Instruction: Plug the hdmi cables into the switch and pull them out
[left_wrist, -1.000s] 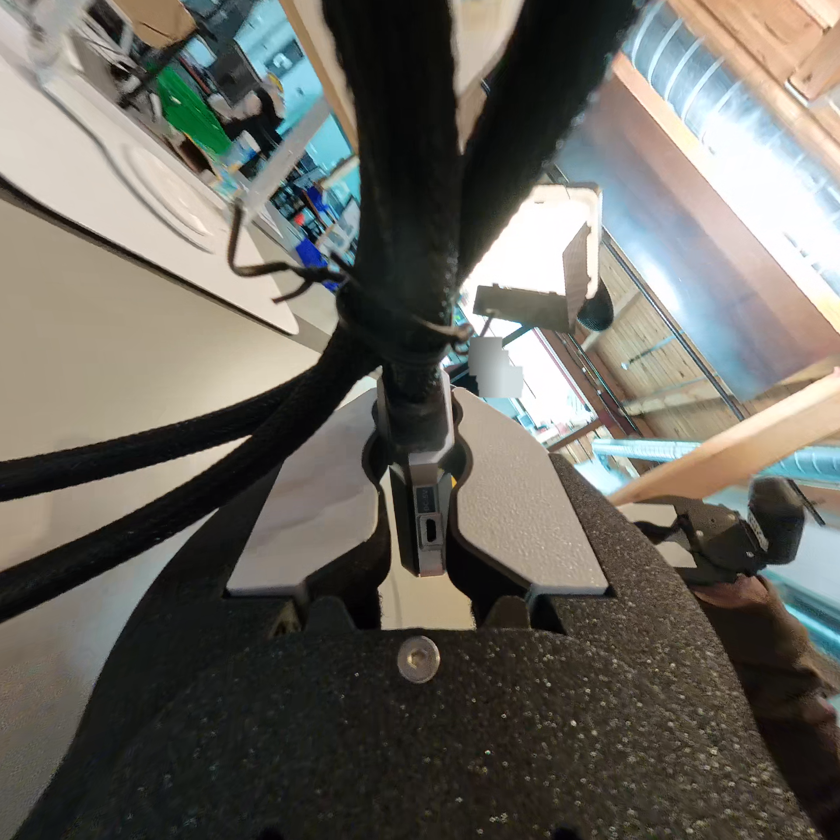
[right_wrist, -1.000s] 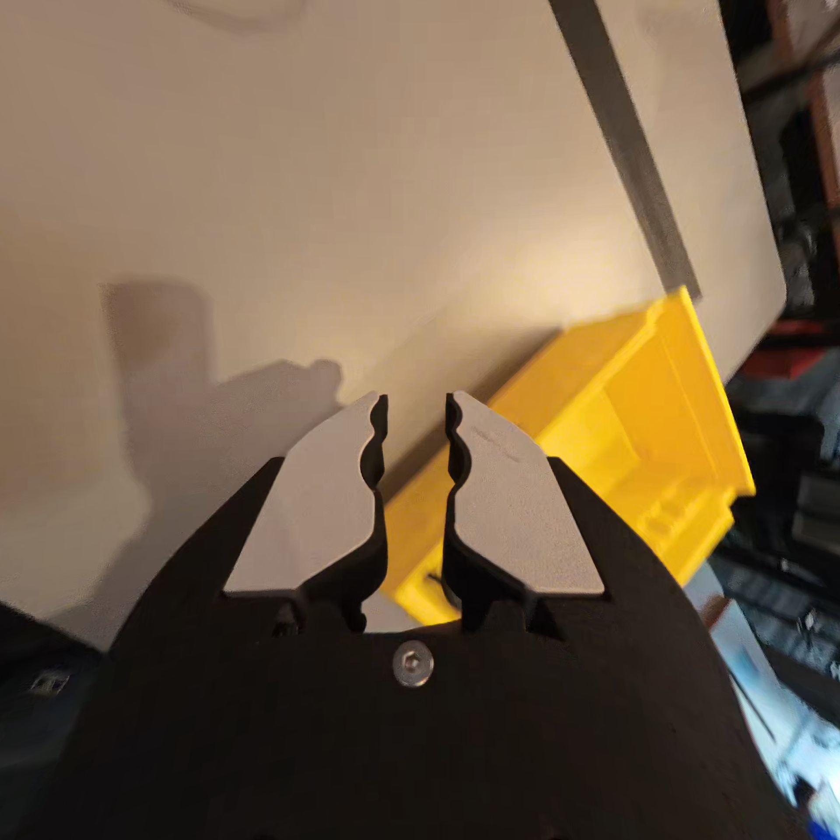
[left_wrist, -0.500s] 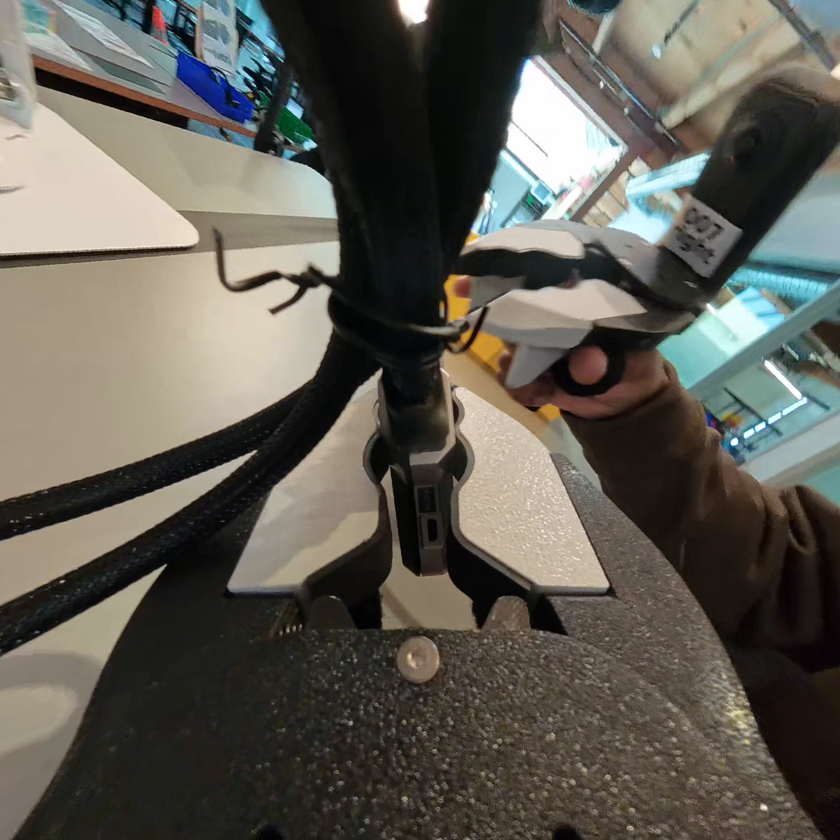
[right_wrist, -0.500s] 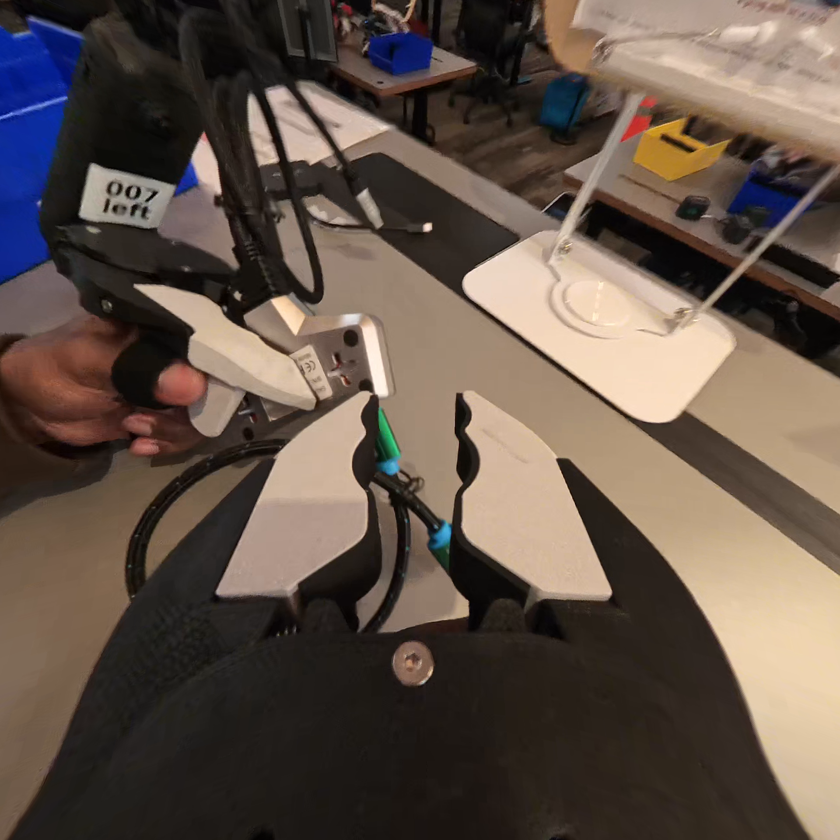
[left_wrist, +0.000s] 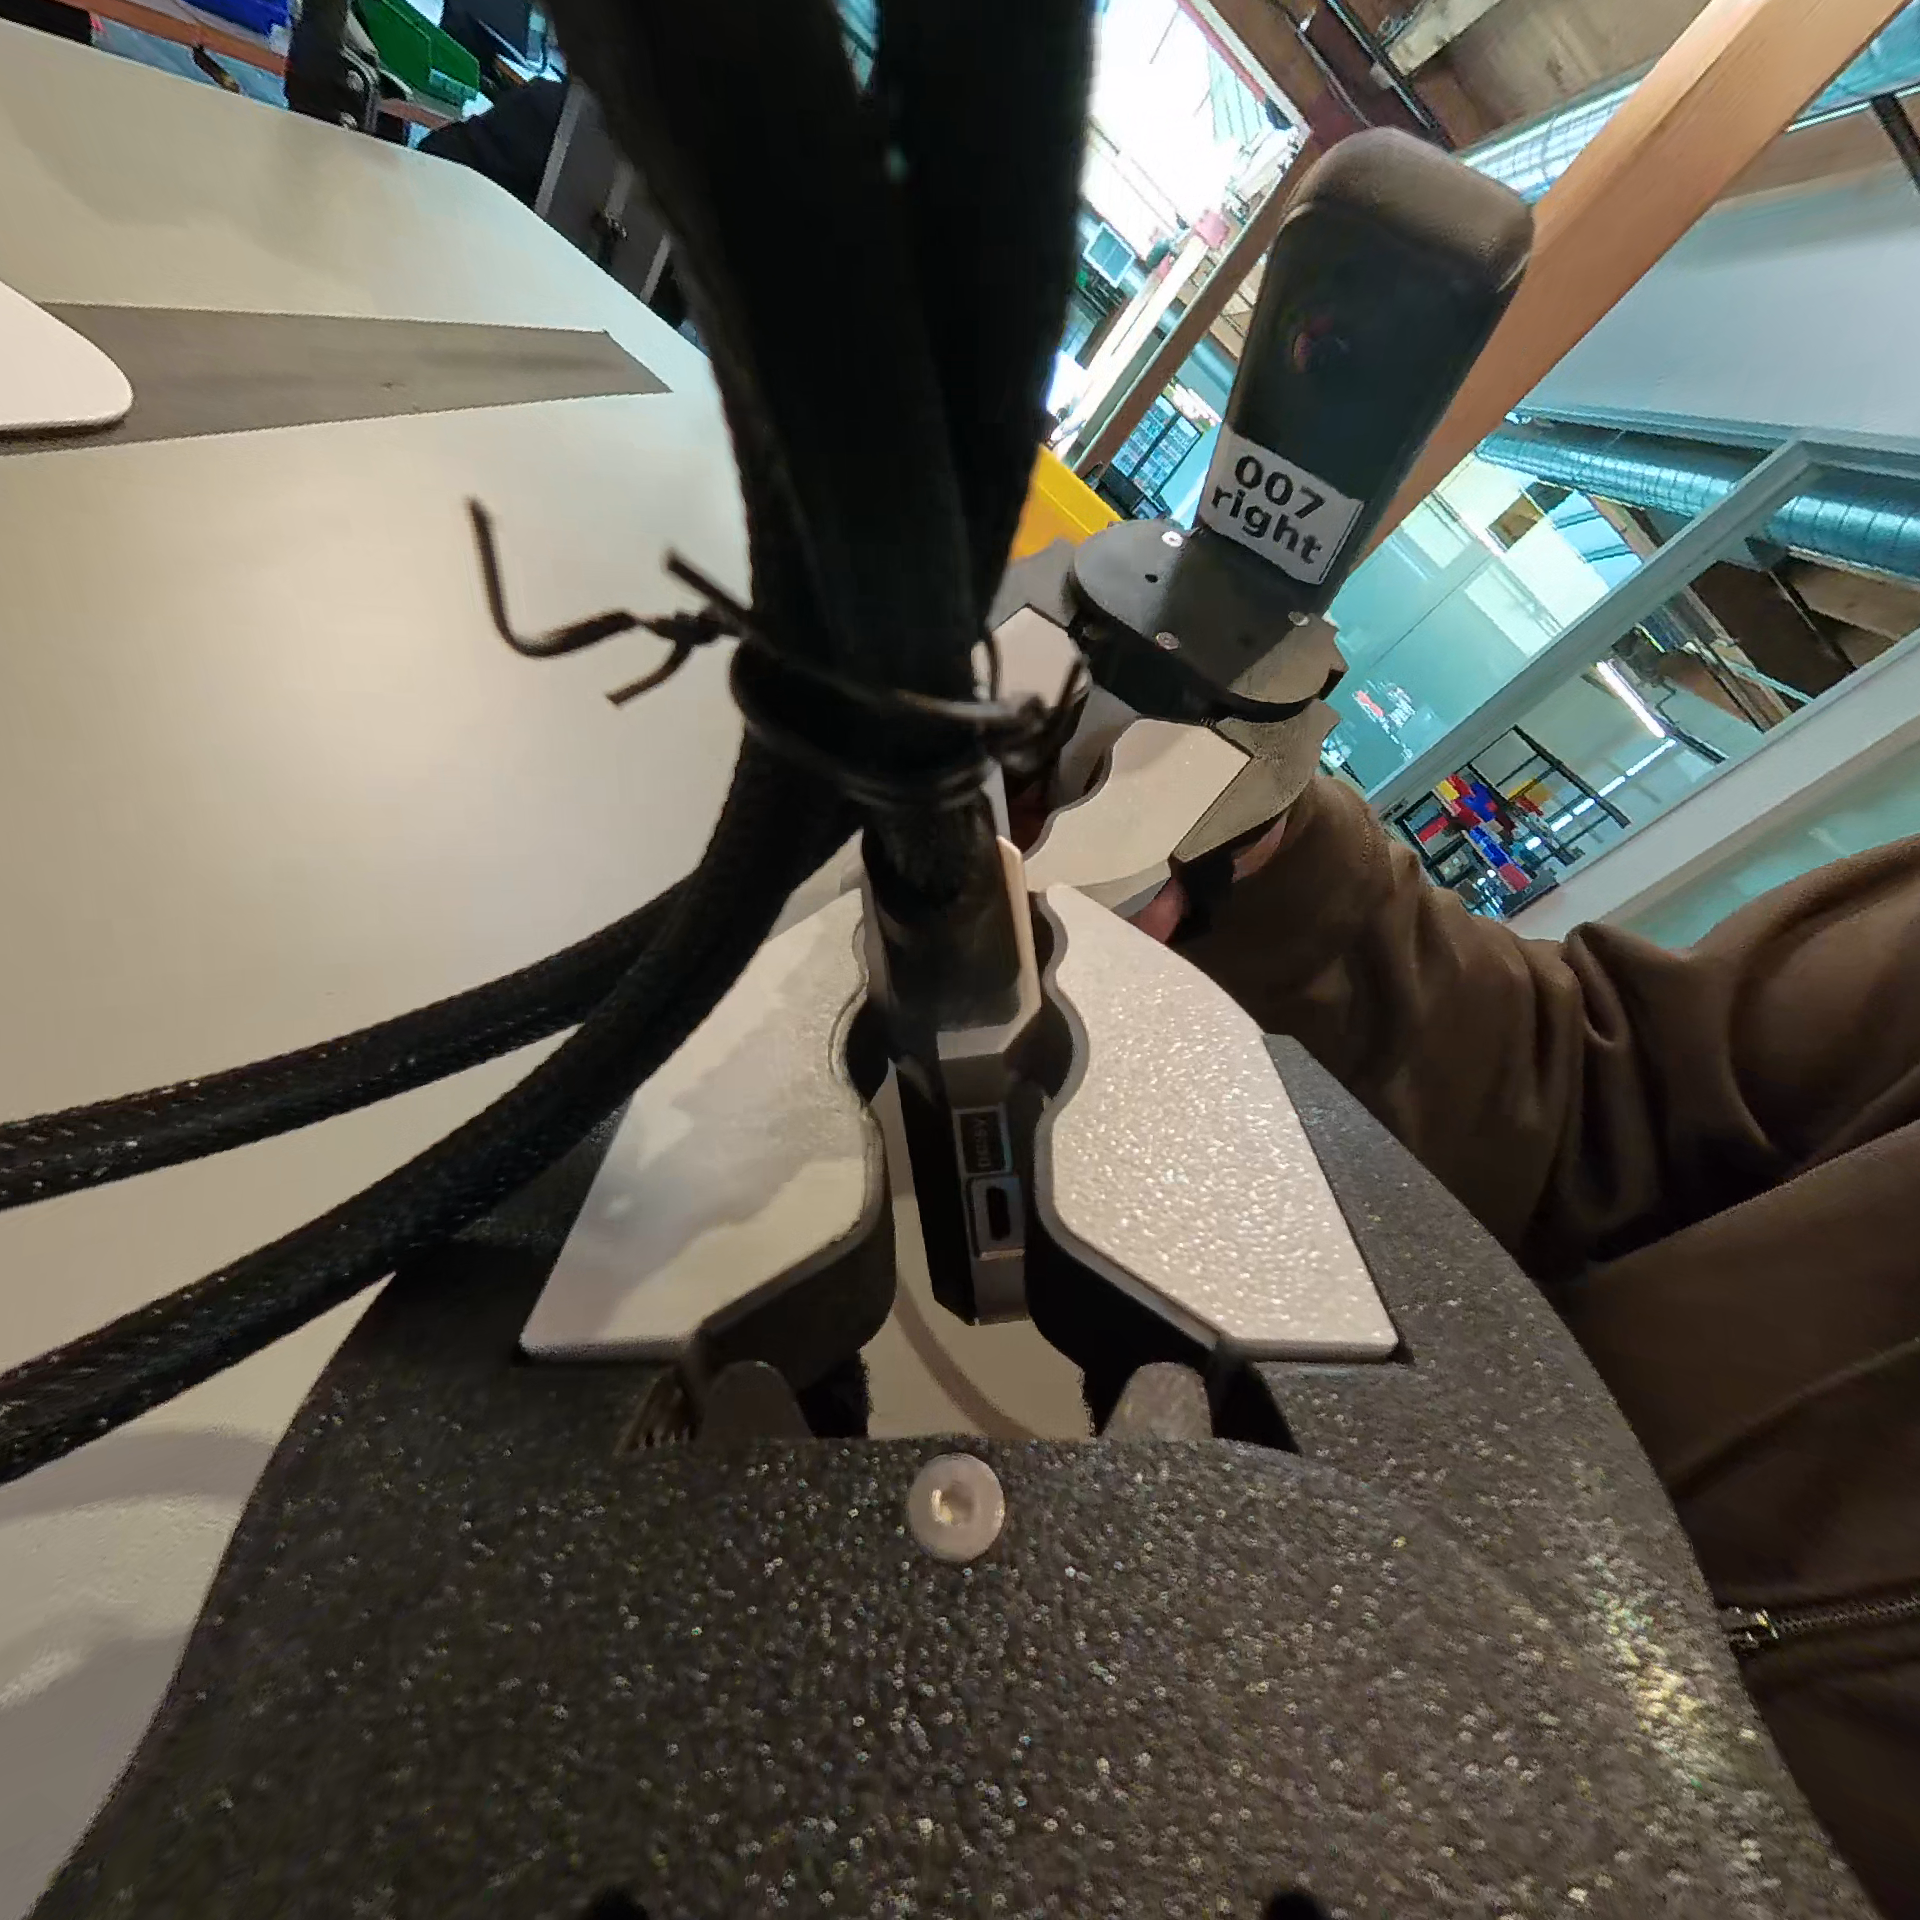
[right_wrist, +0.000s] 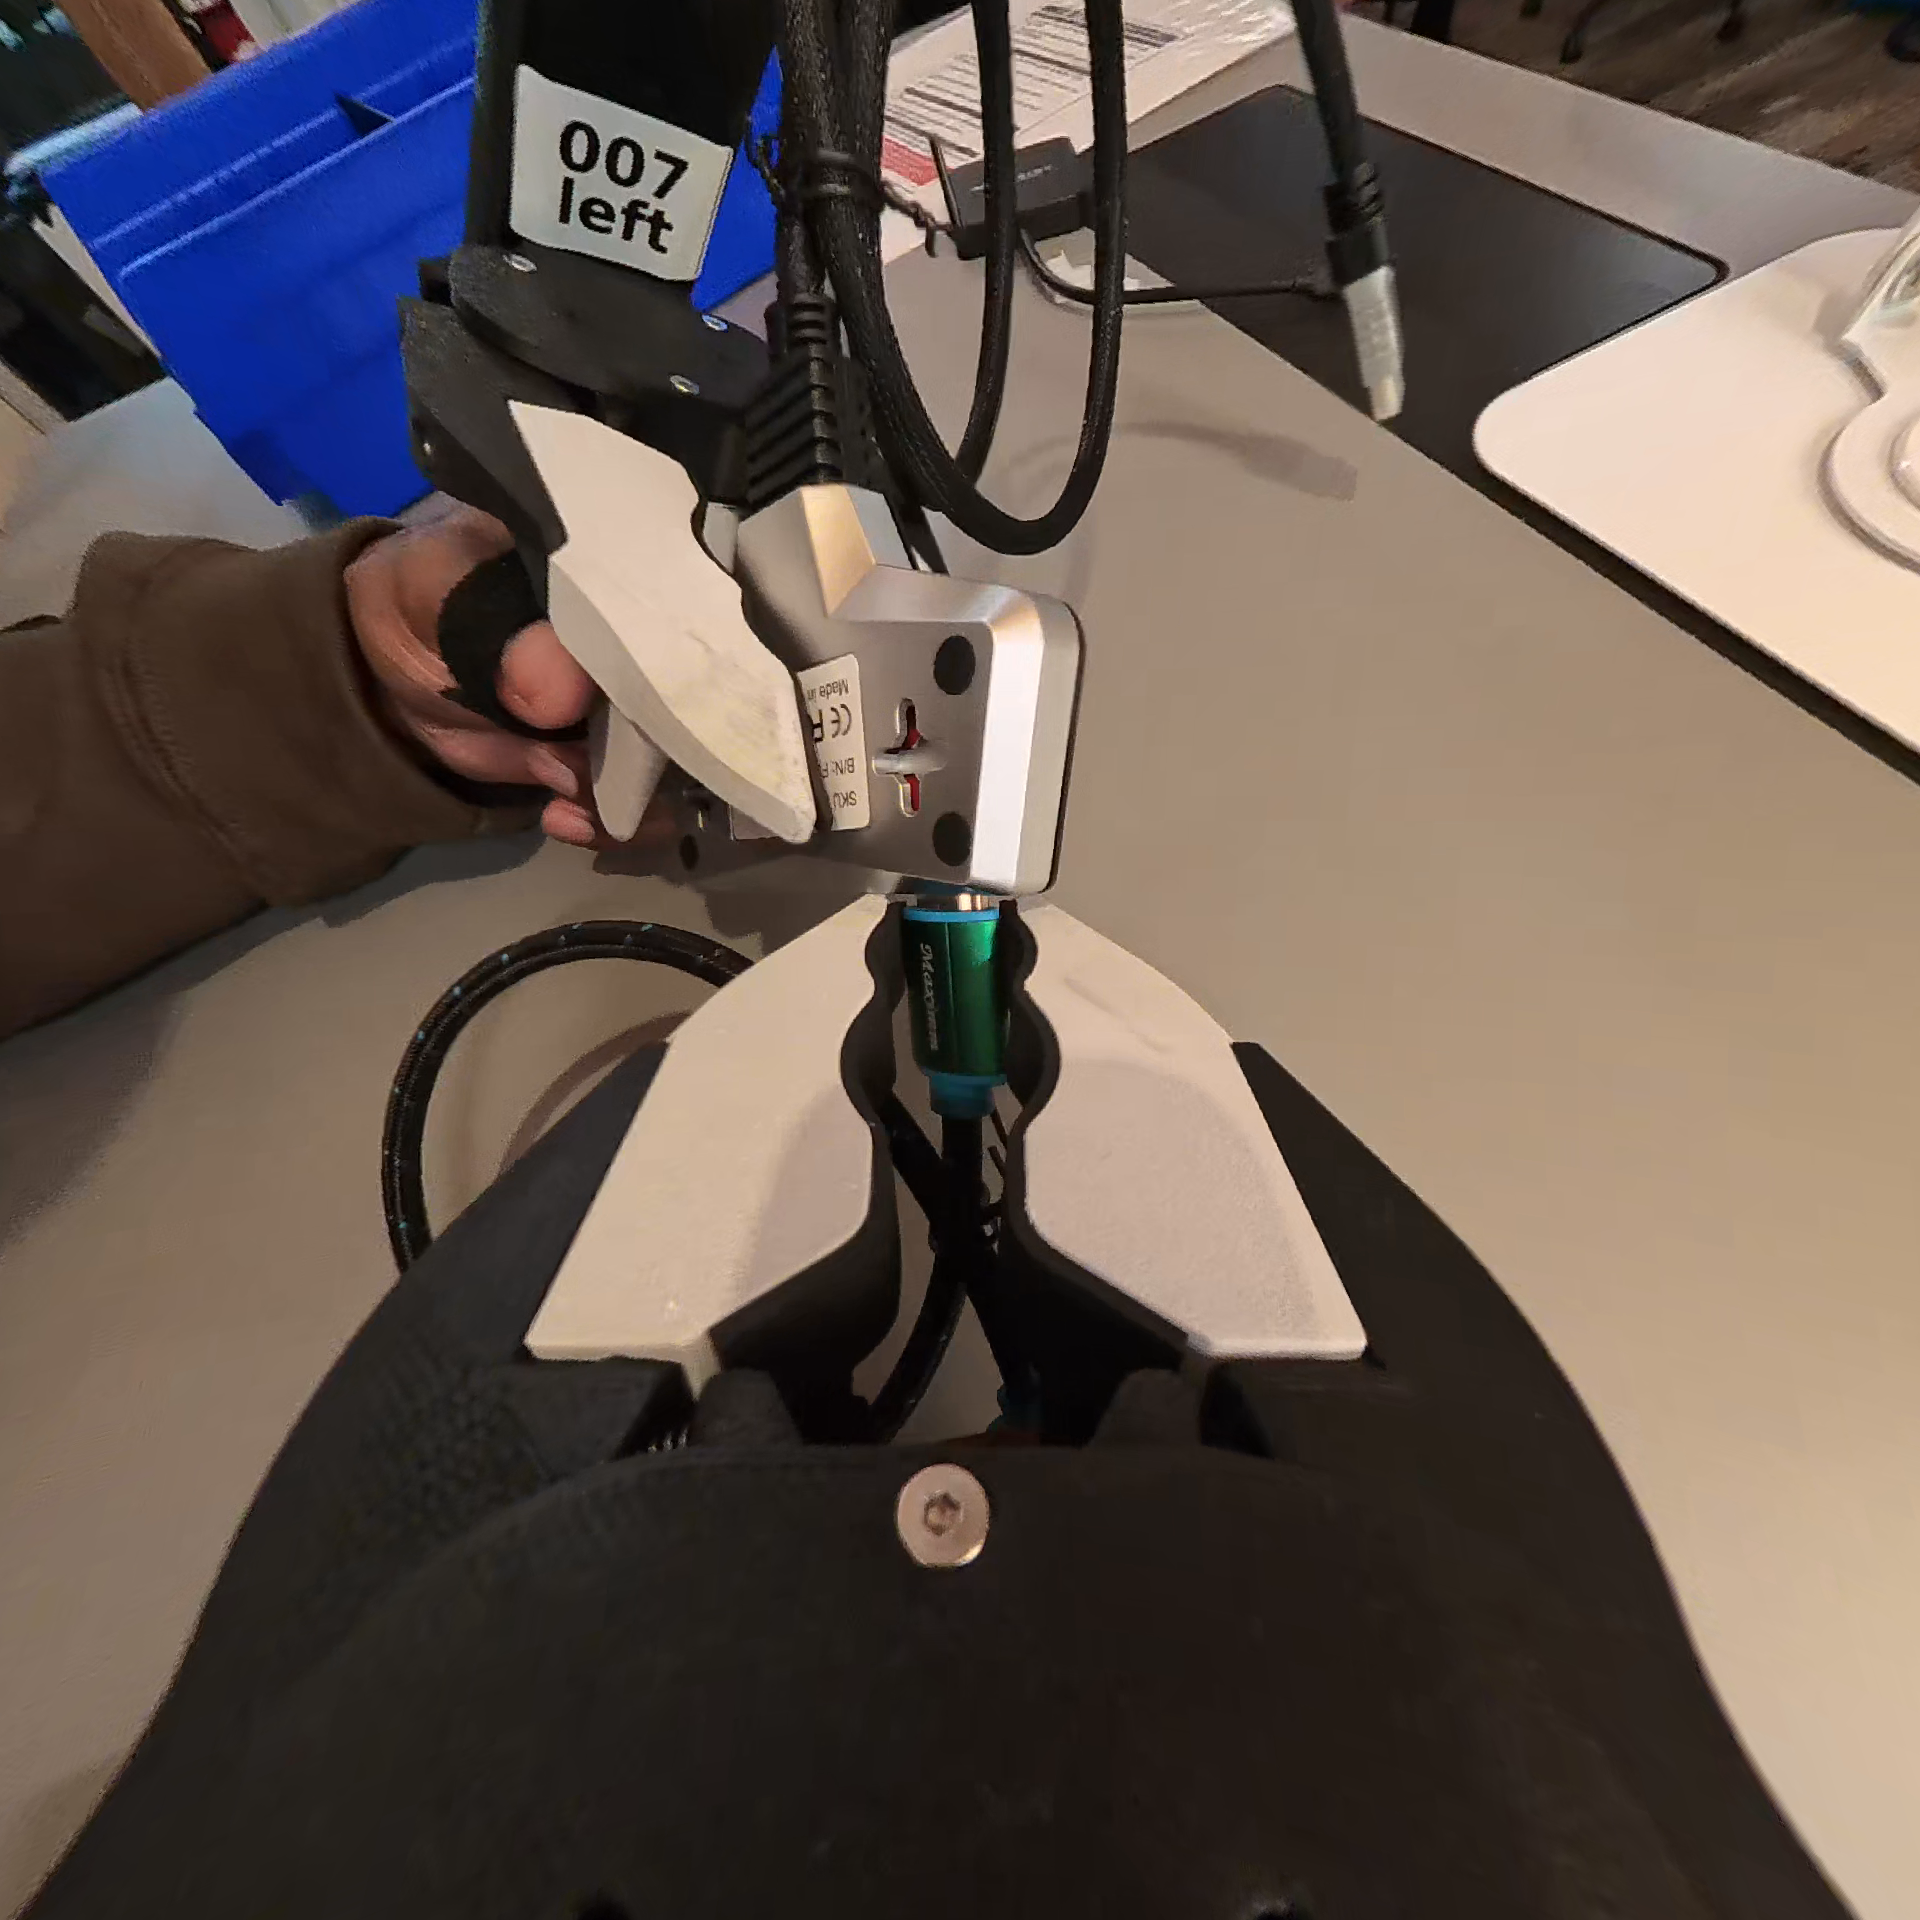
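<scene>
My left gripper (left_wrist: 951, 914) is shut on the silver HDMI switch (left_wrist: 977, 1143), which stands edge-on between its pads. A tied bundle of black braided cables (left_wrist: 862, 436) rises from the switch. In the right wrist view the left gripper (right_wrist: 707, 707) holds the switch (right_wrist: 935, 727) above the table. My right gripper (right_wrist: 951, 925) is shut on a green HDMI plug (right_wrist: 956, 997). The plug's metal tip sits at the port in the switch's lower edge. The right gripper also shows in the left wrist view (left_wrist: 1143, 790), just behind the switch.
A black cable with blue flecks (right_wrist: 468, 1018) coils on the grey table (right_wrist: 1455, 935). A blue bin (right_wrist: 260, 260) stands behind the left gripper. A black mat (right_wrist: 1455, 239), a loose silver-tipped cable end (right_wrist: 1371, 312) and a white base plate (right_wrist: 1714, 499) lie far right. A yellow bin (left_wrist: 1060, 499) shows behind the cables.
My right gripper swung from the yellow bin to the switch. The green plug lay loose between its open pads; now the pads are shut on it, at the switch's port. The left gripper kept its hold.
</scene>
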